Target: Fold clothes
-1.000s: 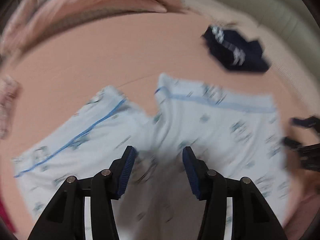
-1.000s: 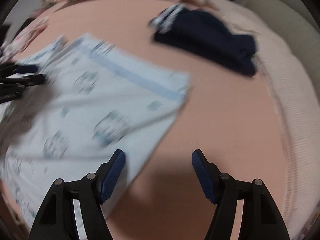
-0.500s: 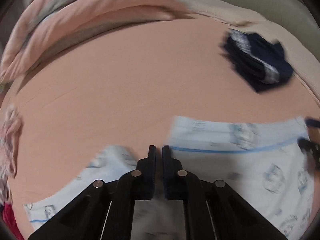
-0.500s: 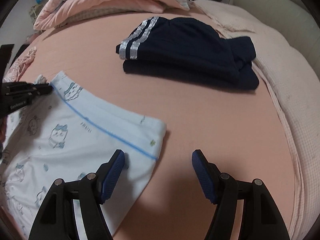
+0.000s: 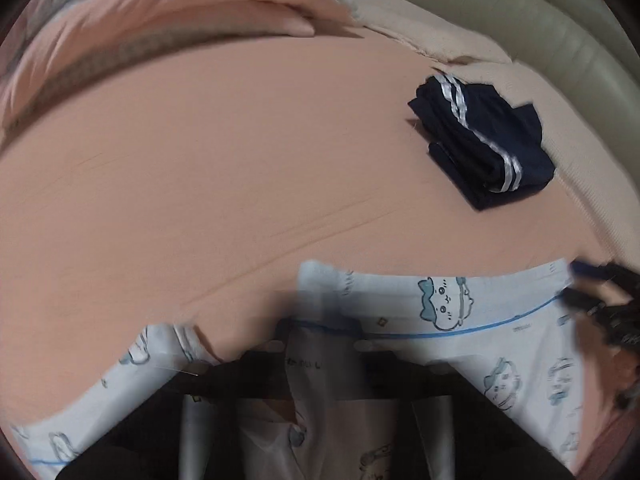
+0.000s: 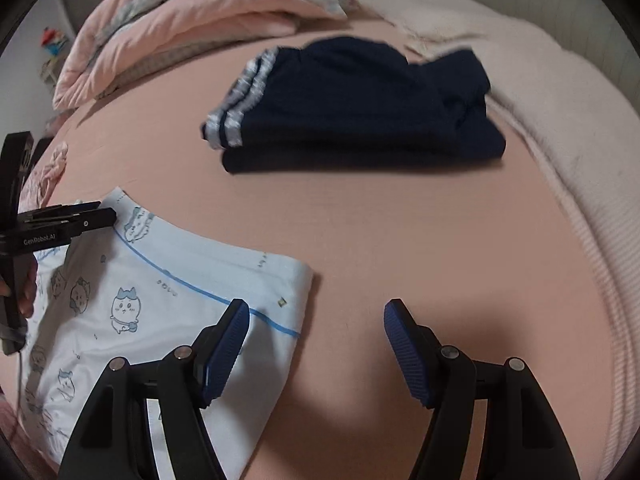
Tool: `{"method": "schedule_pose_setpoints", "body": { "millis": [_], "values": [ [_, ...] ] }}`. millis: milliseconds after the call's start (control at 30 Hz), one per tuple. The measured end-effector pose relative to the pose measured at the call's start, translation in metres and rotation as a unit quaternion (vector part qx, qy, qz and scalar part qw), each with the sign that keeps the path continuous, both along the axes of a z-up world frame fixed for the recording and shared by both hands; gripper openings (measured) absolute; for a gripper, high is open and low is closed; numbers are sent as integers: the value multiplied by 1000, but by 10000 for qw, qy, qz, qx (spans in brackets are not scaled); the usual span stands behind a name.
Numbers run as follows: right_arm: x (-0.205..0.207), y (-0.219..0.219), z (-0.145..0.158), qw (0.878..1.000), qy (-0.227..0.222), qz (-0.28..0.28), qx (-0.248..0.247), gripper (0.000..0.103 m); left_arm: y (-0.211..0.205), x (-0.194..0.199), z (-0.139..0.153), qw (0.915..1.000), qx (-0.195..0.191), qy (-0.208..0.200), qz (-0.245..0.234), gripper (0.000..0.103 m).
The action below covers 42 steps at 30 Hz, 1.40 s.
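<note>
Pale blue cotton shorts (image 6: 168, 300), thin woven fabric printed with small cartoon critters and a bright blue piping line, lie flat on the salmon-pink bedsheet (image 6: 400, 240), smooth with a few shallow creases. Right gripper (image 6: 317, 344) sits spread wide, ribbed blue pads (image 6: 404, 344) on black plastic arms; its left pad rests over the shorts' near corner, the right pad hangs over bare sheet, nothing clamped between them. Left gripper (image 6: 96, 216) seen from the right wrist view: black fingers pressed together on the shorts' far corner at the waistband edge, "GenRobot.AI" label on the side. In the left wrist view that gripper (image 5: 320, 344) is motion-smeared (fingers ghosted, fabric showing through them), so closure reads only from the other camera. The shorts (image 5: 440, 328) there run across the bottom of frame, one leg (image 5: 132, 376) trailing to the left. Navy shorts (image 6: 352, 112), heavier knit with two silver-white side stripes, are folded into a rough rectangle well apart from the blue pair, further up the bed. Pink quilted duvet (image 6: 180, 28) is bunched at the head end with a floral layer on top. A cream waffle-textured blanket (image 6: 560, 128) runs along the right side, just beside the navy stack. No containers visible.
</note>
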State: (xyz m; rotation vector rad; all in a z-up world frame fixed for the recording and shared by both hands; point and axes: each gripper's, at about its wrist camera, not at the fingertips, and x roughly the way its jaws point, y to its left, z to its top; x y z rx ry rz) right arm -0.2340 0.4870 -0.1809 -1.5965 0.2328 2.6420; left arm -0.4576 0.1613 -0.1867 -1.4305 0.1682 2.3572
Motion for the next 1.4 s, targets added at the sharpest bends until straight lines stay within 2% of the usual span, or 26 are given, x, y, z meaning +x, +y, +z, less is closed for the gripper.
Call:
{"method": "schedule_pose_setpoints", "body": {
  "millis": [167,233,300,400,433,533,633,700,767,833,933,1033,1100,1167,1200,1300,1400],
  "values": [
    [5,-13,20,9983,459,291,205,69,-2,-3,5,9988,-257,376,178,3],
    [-1,-21,17,9968,414,498,458,69,-11,-11,2,9971,-405,454,465,3],
    [-7,-24,2,9955,116,470,820,69,-16,-19,-7,9954,-519,412,689,3],
    [-13,-19,-5,9973,38,311,663,69,-6,-24,-9,9932,-942,429,529,3],
    [-14,-17,-4,9972,59,285,693,69,-4,-24,-5,9938,-944,360,462,3],
    [-15,-16,-5,9960,62,212,865,69,-10,-12,25,9945,-620,662,519,5],
    [-14,-11,0,9951,20,35,988,69,-5,24,45,9986,-45,517,-37,6],
    [-6,-11,8,9943,57,-144,1053,69,7,57,39,9985,-70,290,-461,12],
    [15,-23,21,9935,221,-328,1063,69,20,91,33,9960,-96,65,-881,40],
    [40,-47,32,9972,338,16,661,69,26,141,27,9943,-295,216,-1001,47],
    [76,-92,28,9981,249,539,165,69,10,159,15,9967,-423,79,-690,47],
    [102,-111,1,9984,-213,514,-57,69,-6,181,5,9976,-575,135,-372,47],
    [117,-126,1,9972,-132,637,375,69,-19,196,6,9972,-677,281,-120,48],
    [126,-137,-3,9936,-204,783,783,69,-32,206,9,9965,-721,379,208,59],
    [129,-138,-5,9927,-244,784,885,70,-38,210,10,9959,-733,399,361,59],
    [143,-127,-5,9937,-414,577,868,71,-36,228,0,9947,-890,359,369,61],
    [167,-125,-2,9926,-481,497,999,71,-47,237,1,9965,-709,223,371,61]
  ]
}}
